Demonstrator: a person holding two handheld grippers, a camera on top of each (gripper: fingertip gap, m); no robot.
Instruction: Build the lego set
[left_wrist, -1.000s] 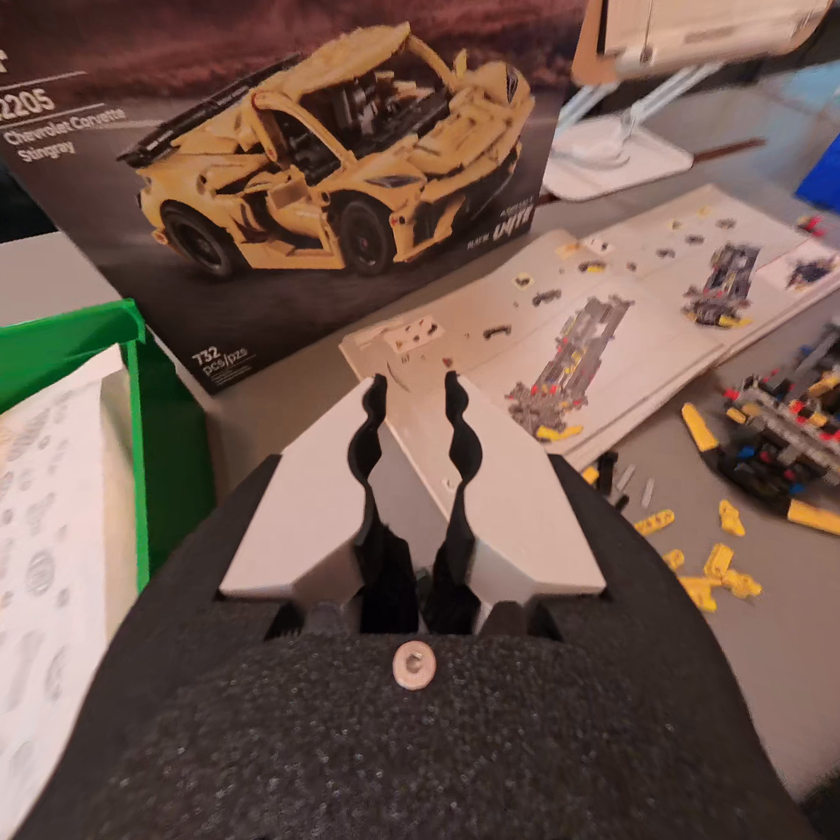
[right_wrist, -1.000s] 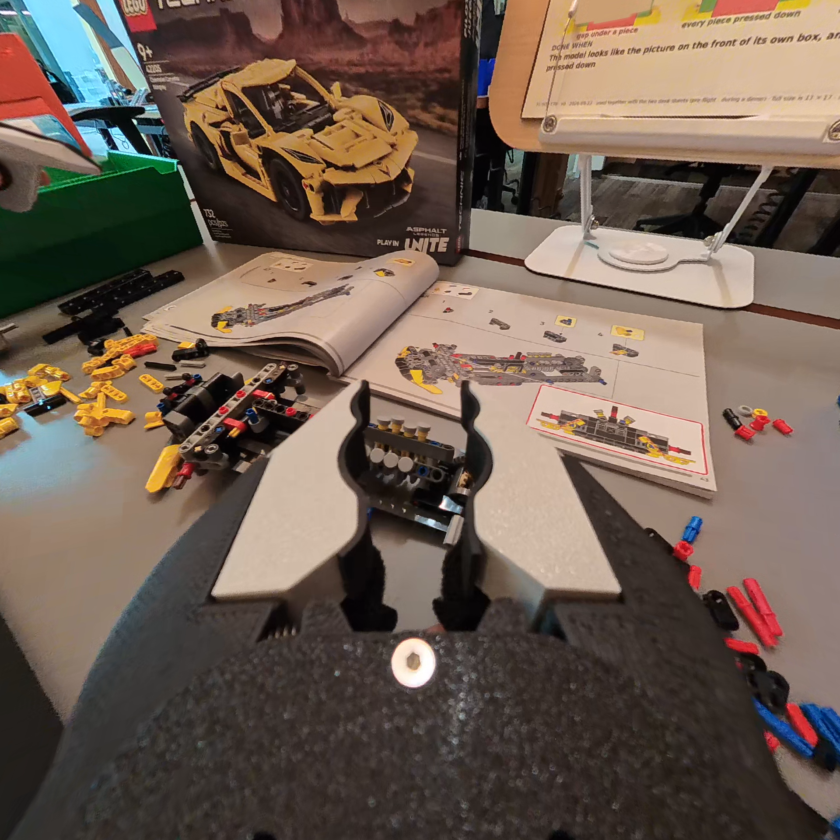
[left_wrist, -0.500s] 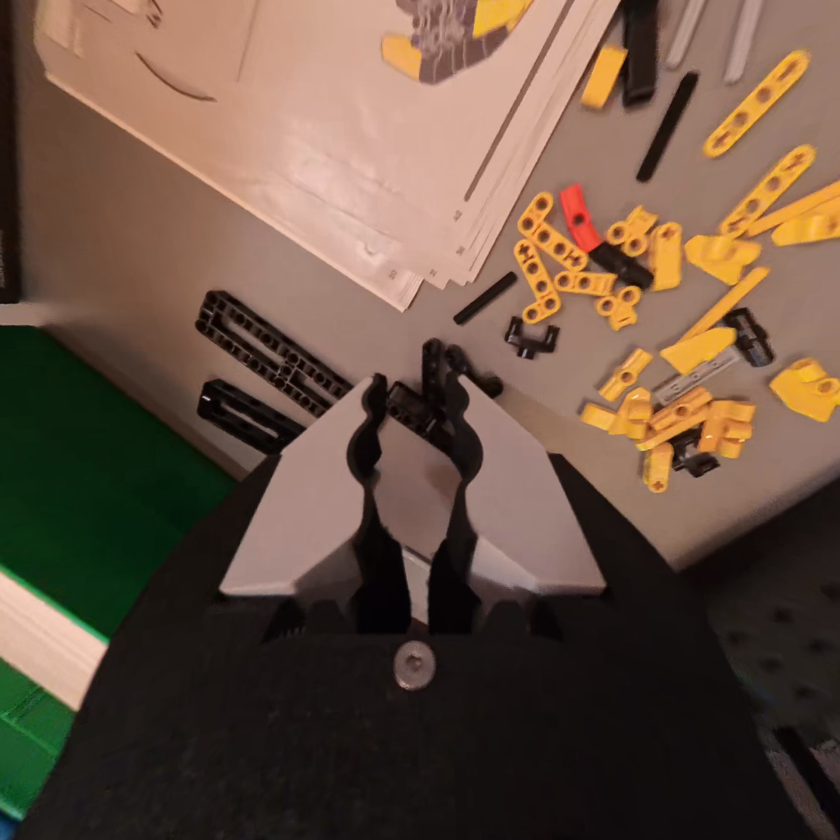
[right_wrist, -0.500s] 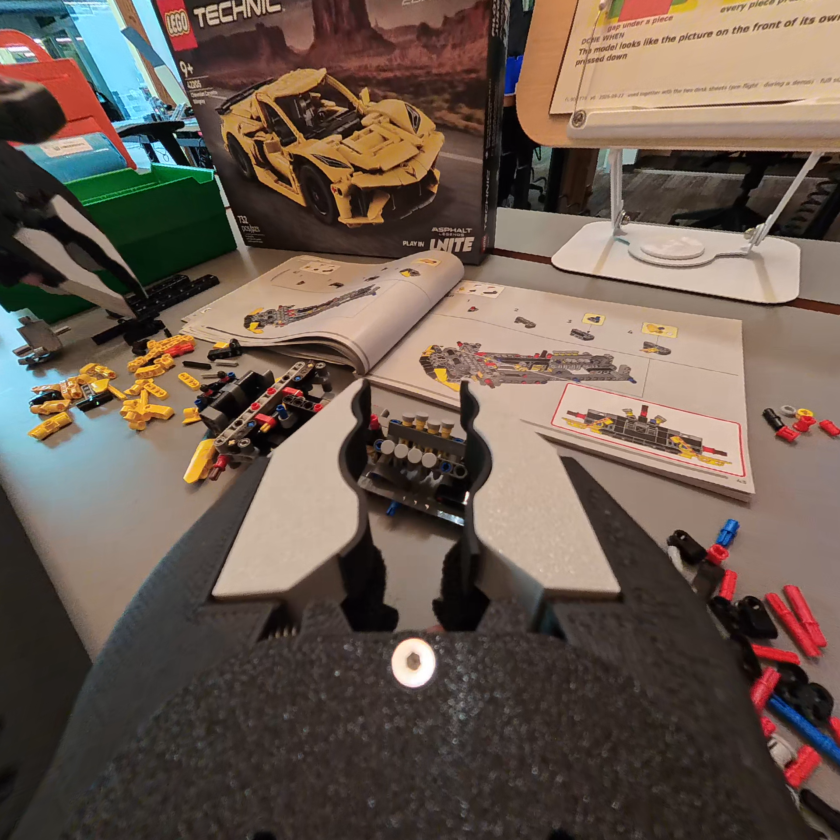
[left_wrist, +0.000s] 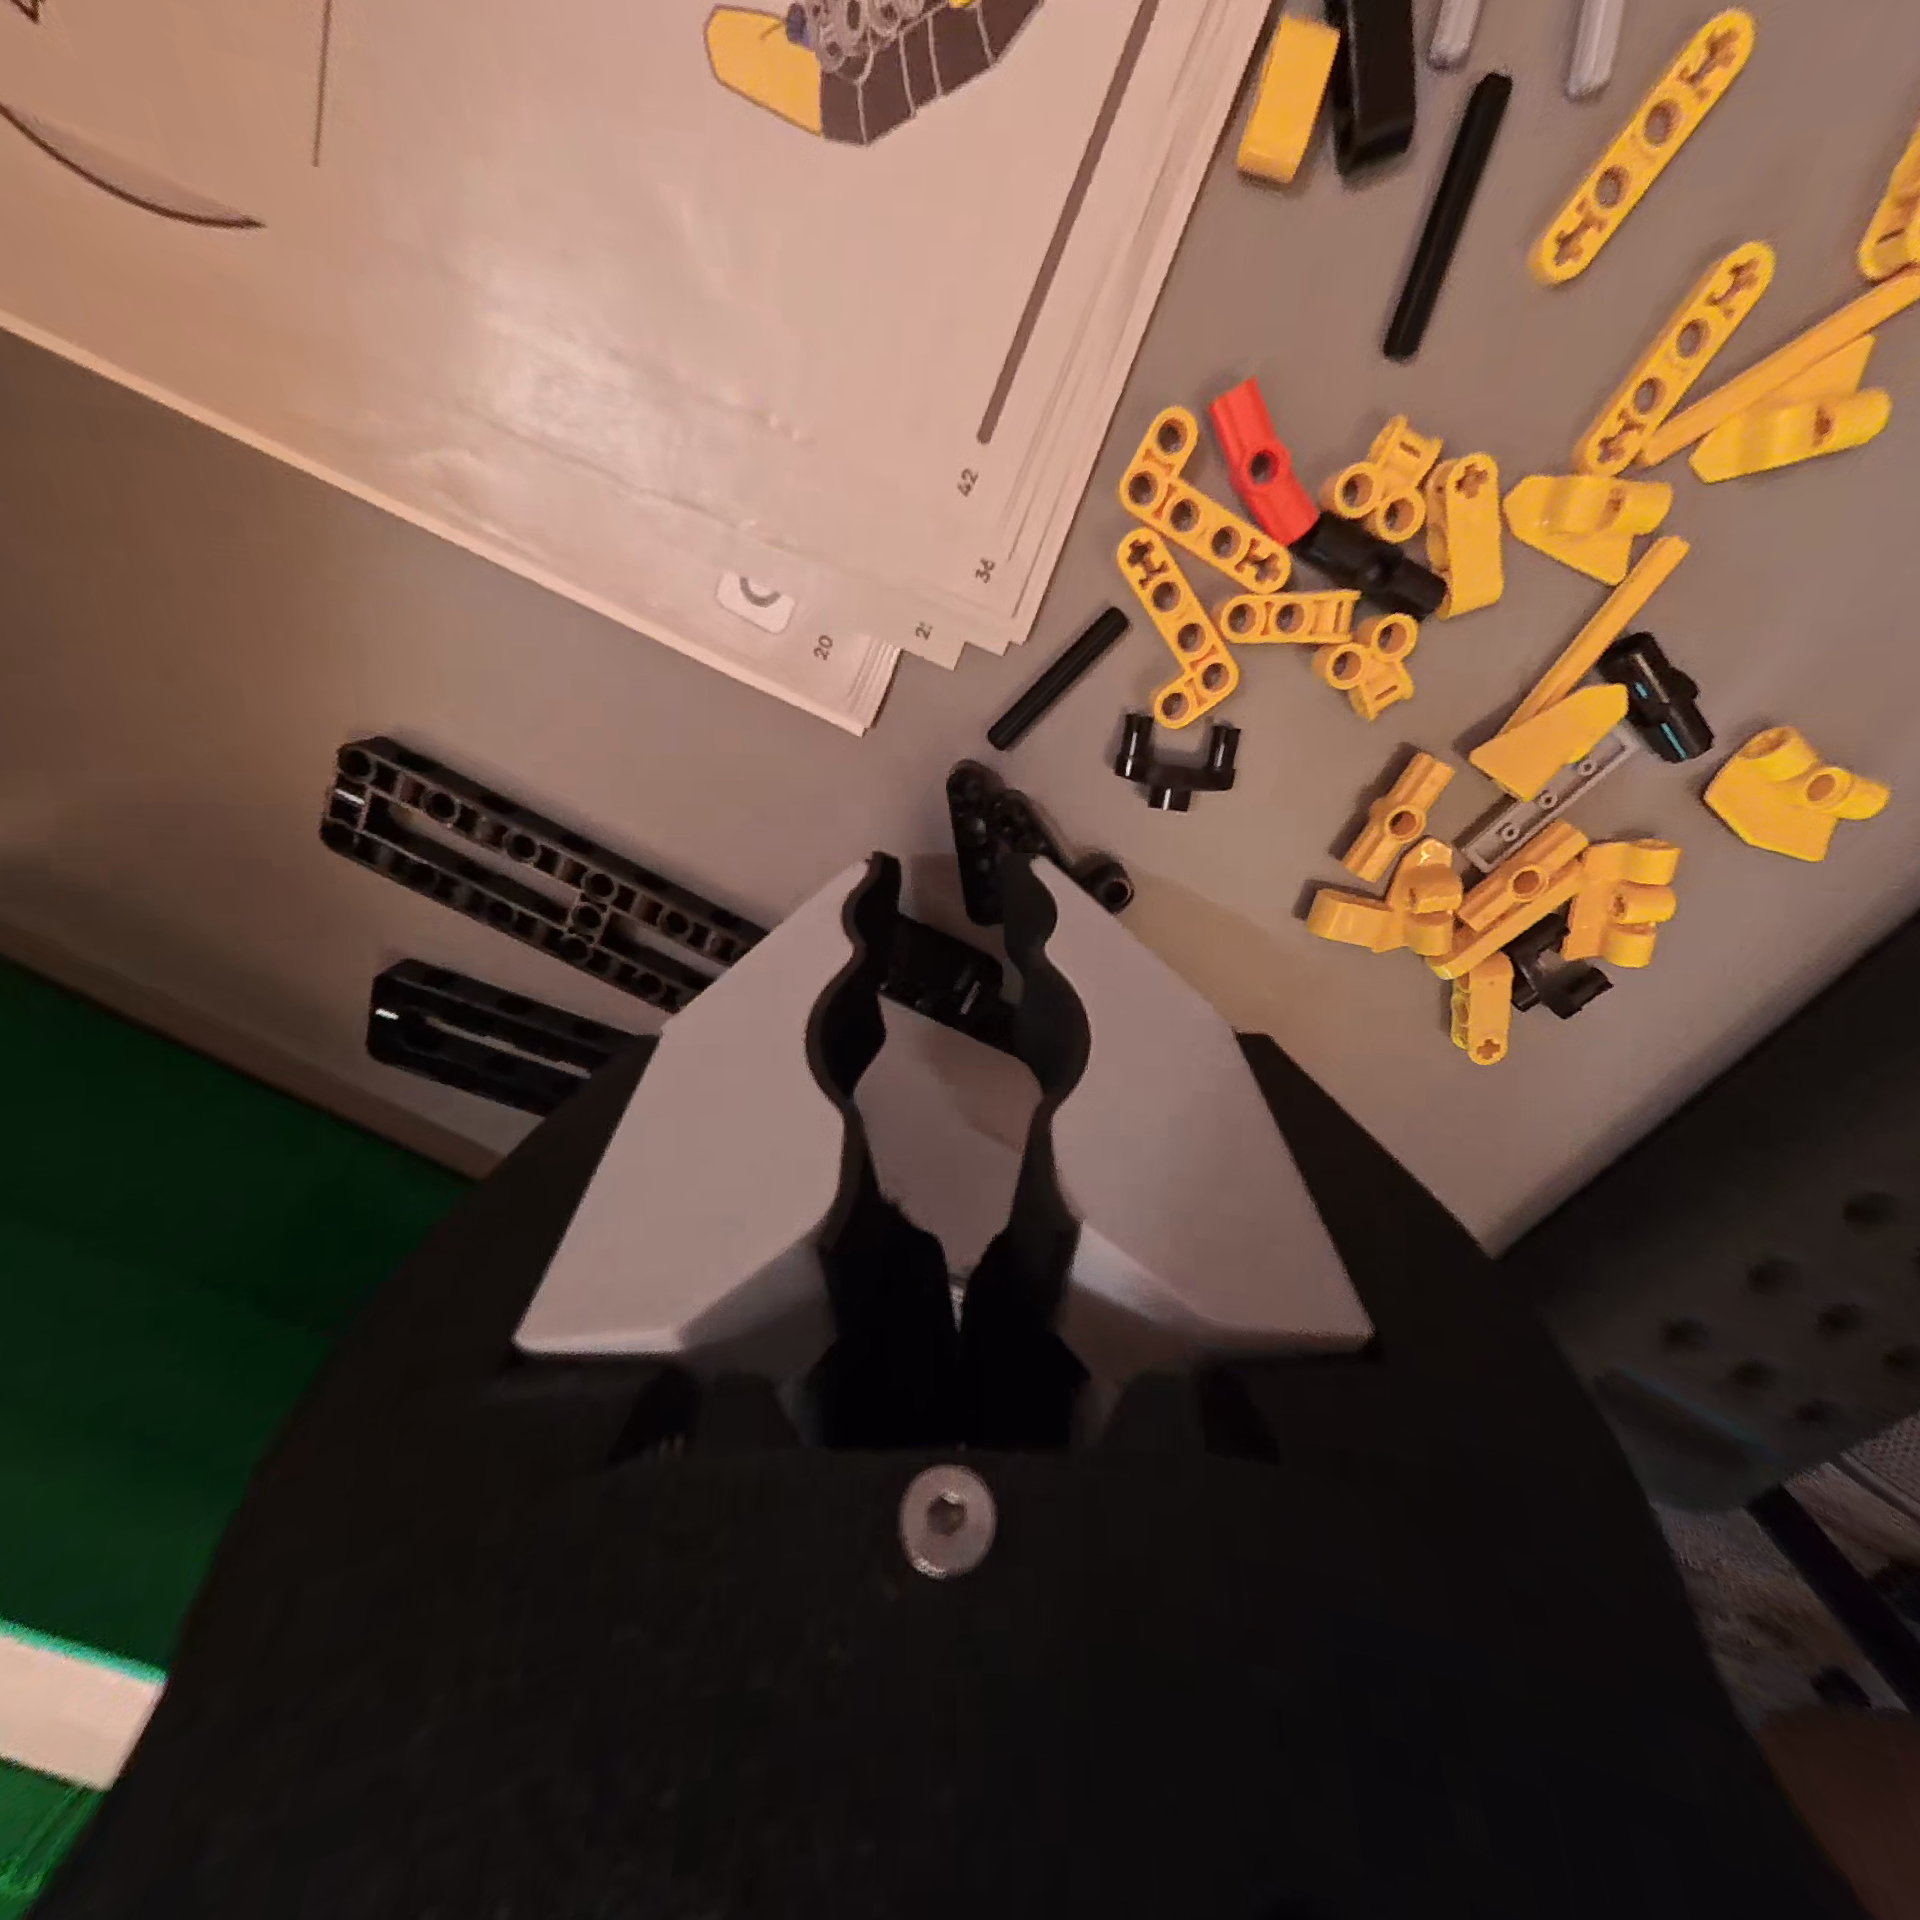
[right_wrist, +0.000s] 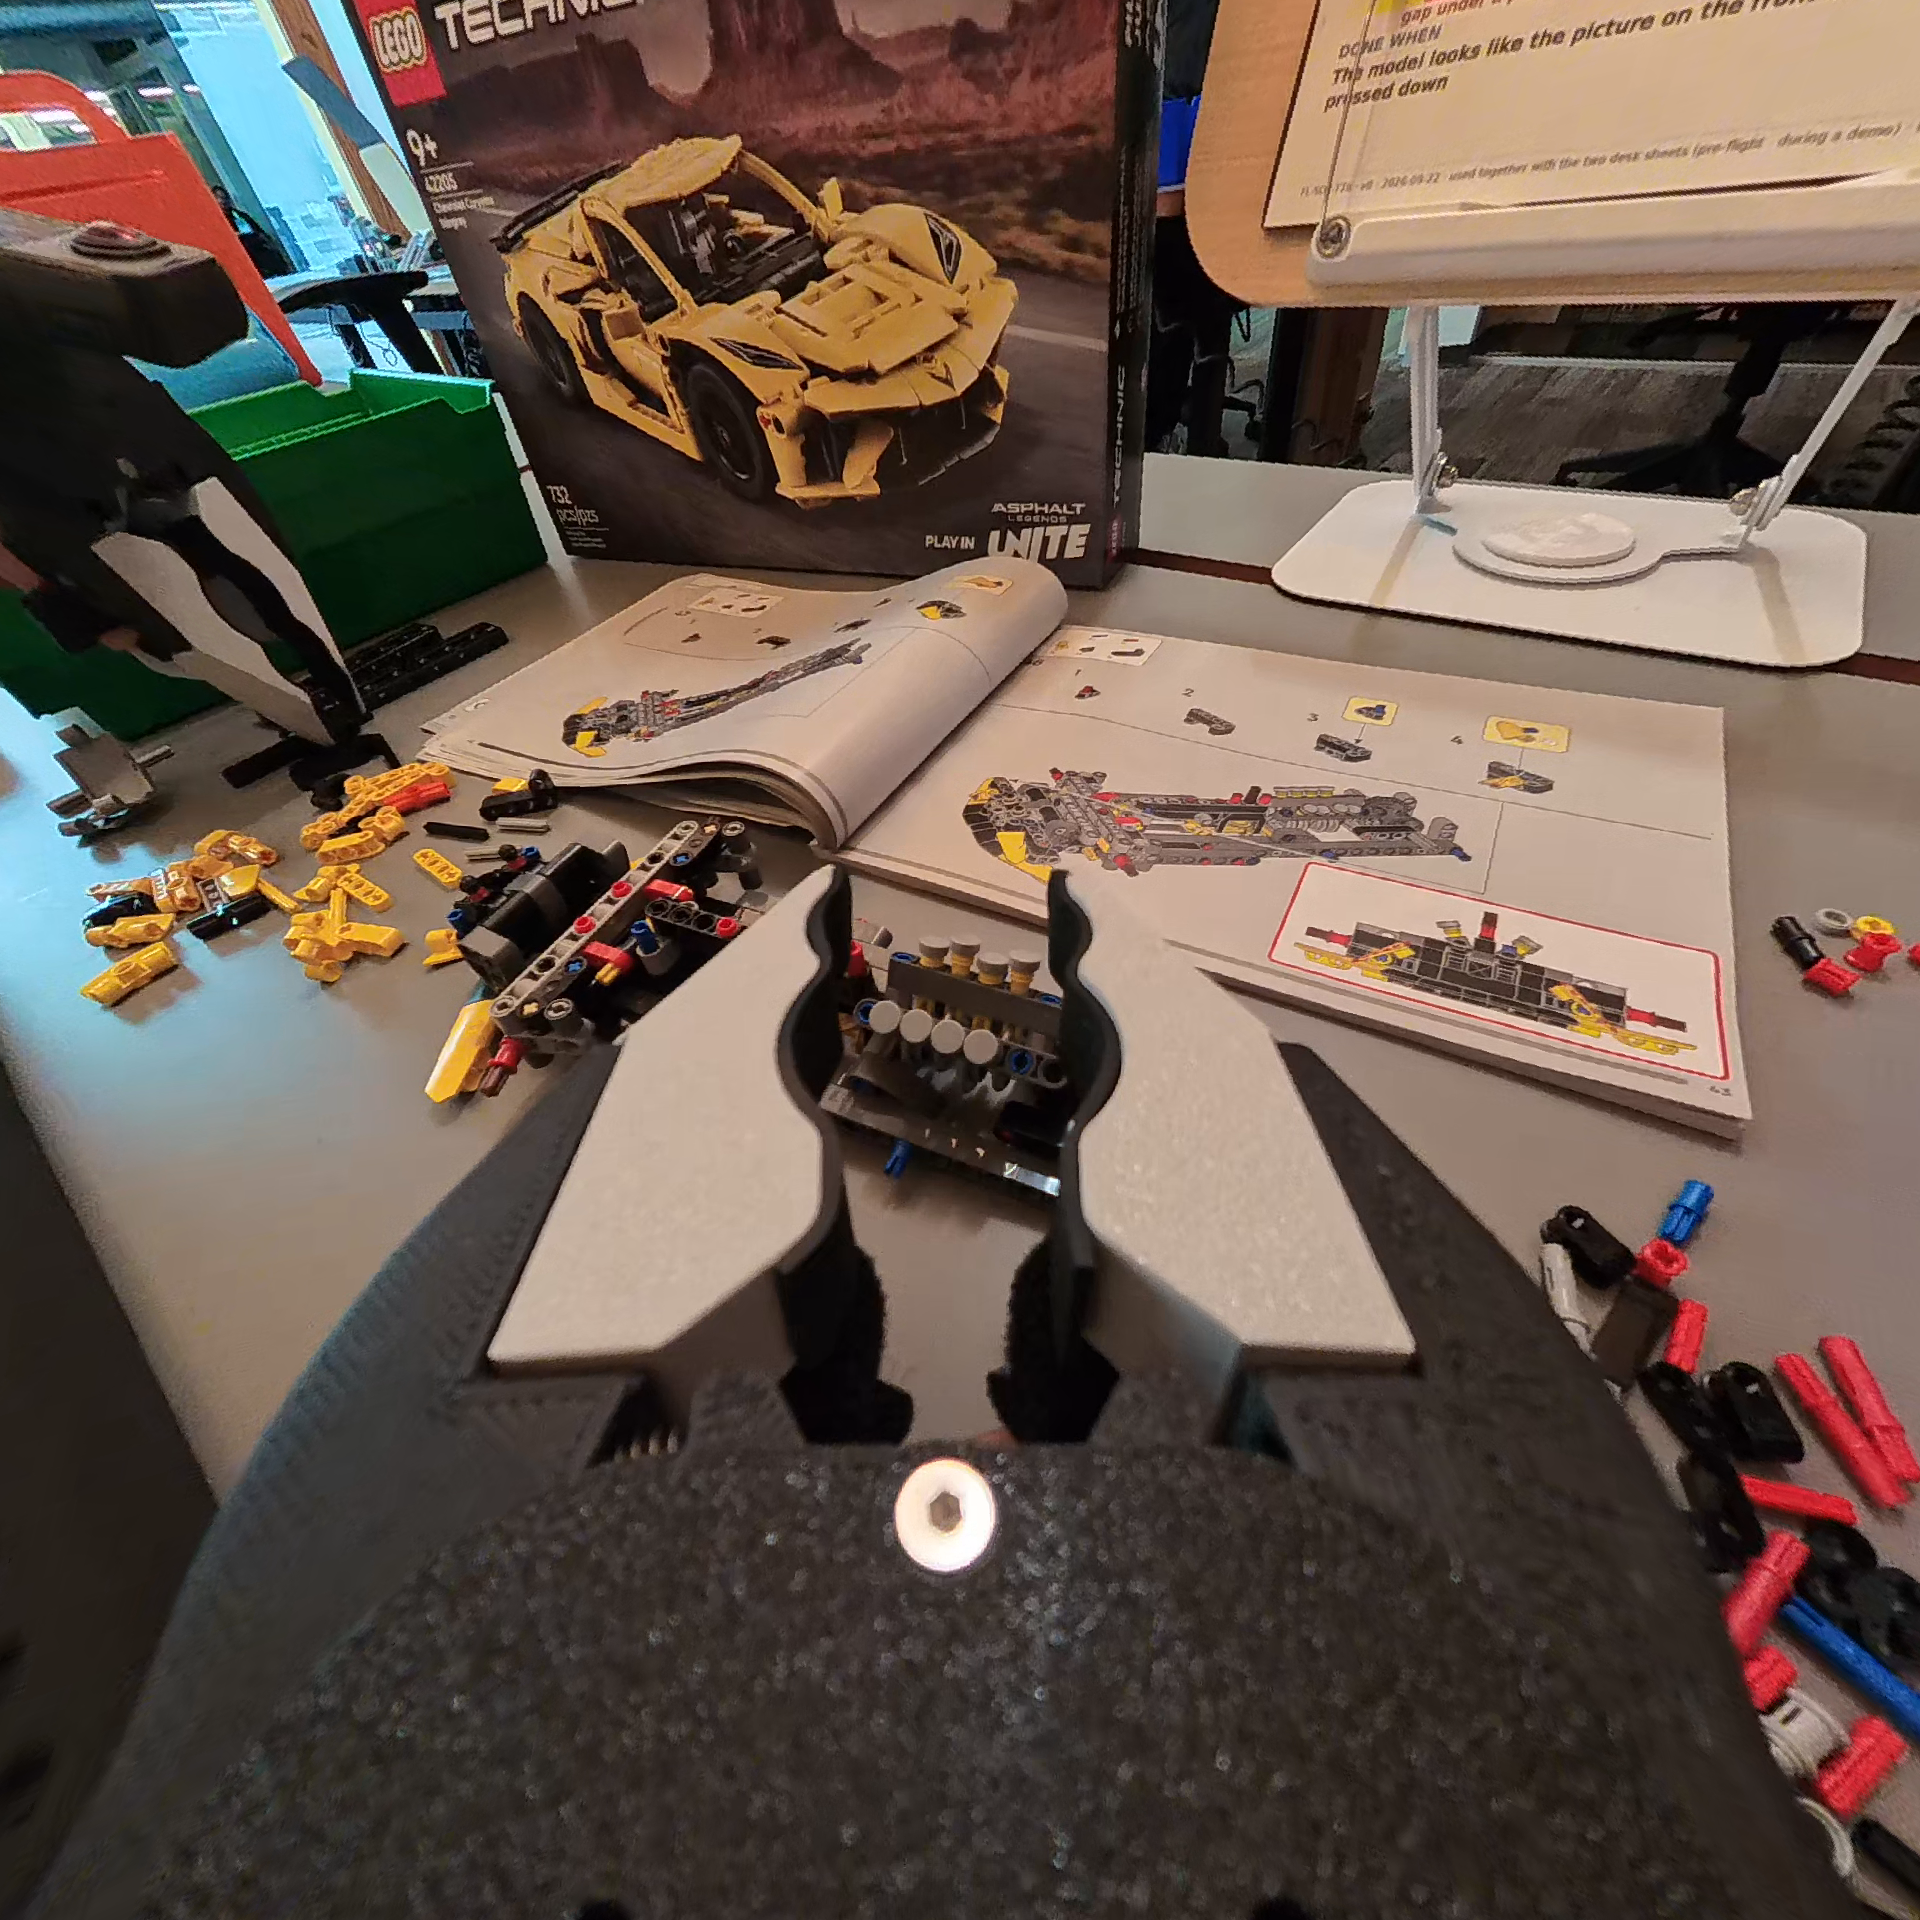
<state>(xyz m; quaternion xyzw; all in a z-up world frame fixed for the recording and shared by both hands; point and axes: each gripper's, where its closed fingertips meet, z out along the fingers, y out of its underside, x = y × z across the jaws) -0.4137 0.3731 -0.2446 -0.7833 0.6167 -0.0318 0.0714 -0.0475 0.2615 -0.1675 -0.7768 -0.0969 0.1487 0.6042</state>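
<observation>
Left gripper (left_wrist: 961, 883) is parted, empty, above black beams (left_wrist: 540, 862) at the counter's (left_wrist: 208, 623) left. Right gripper (right_wrist: 940, 904) is parted, empty, framing the engine block (right_wrist: 956, 1039) near the open manual (right_wrist: 1299, 790).

A: What does everything rest on?
B: A grey table (right_wrist: 260, 1164), matte and smooth. At its near corner a dark perforated surface (left_wrist: 1766, 1299) shows below the edge.
A: And farther back?
B: A white document stand (right_wrist: 1579, 566) sits on the table with a wooden-backed board above it. Behind that the room is dim, with dark chair and desk legs (right_wrist: 1340, 384).
A: Any daylight?
B: Yes, far left: bright windows (right_wrist: 208, 125) behind an orange panel (right_wrist: 135, 177). The light on the table is warm.
</observation>
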